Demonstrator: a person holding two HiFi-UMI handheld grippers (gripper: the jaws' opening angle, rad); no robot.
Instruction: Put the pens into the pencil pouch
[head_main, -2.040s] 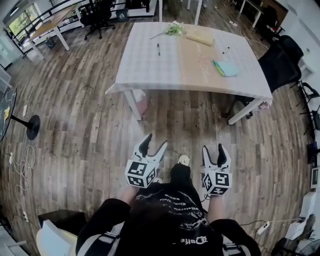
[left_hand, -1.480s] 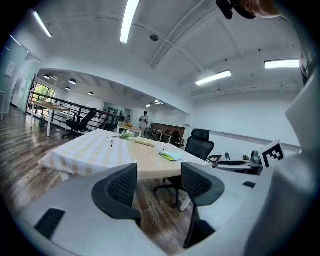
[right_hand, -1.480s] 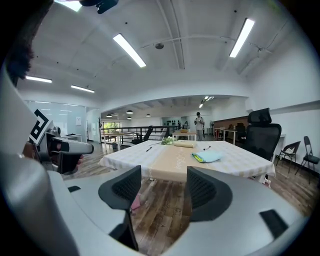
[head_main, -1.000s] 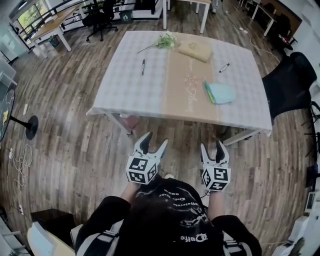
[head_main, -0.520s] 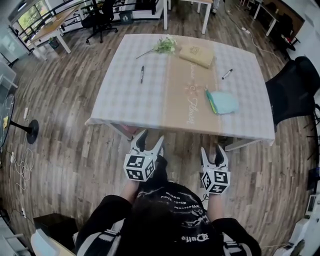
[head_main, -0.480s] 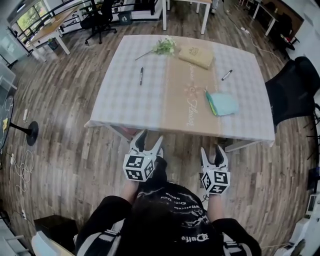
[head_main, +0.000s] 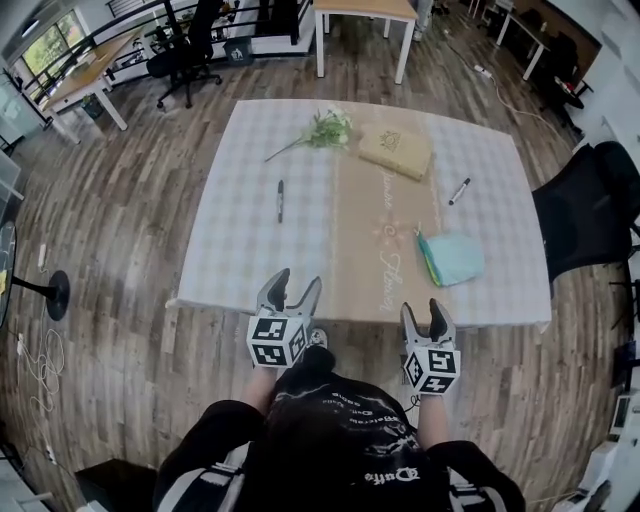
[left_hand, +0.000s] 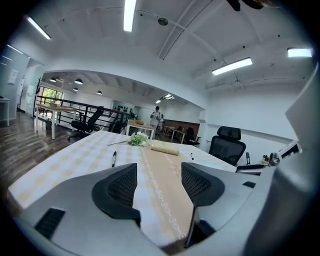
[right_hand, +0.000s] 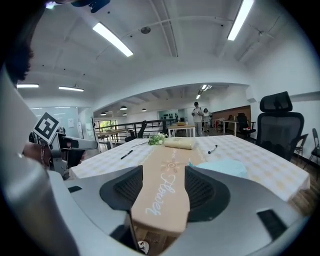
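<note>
Office counter (head_main: 250, 250): pen (head_main: 280, 200) left, marker (head_main: 459, 191) right, pencil pouch (head_main: 396, 151) top centre. Below, left claw (head_main: 295, 282) and right claw (head_main: 423, 308) hover spread, empty, ready to grab; the right's jaws have just been closing slightly.

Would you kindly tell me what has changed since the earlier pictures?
The person has walked up to the table: left tool and right tool moved forward from over the floor to its near edge. The right tool's jaws have just been closing slightly, nothing between them. Nothing was grasped; the left pen, the right pen and the pencil pouch lie where they were.
</note>
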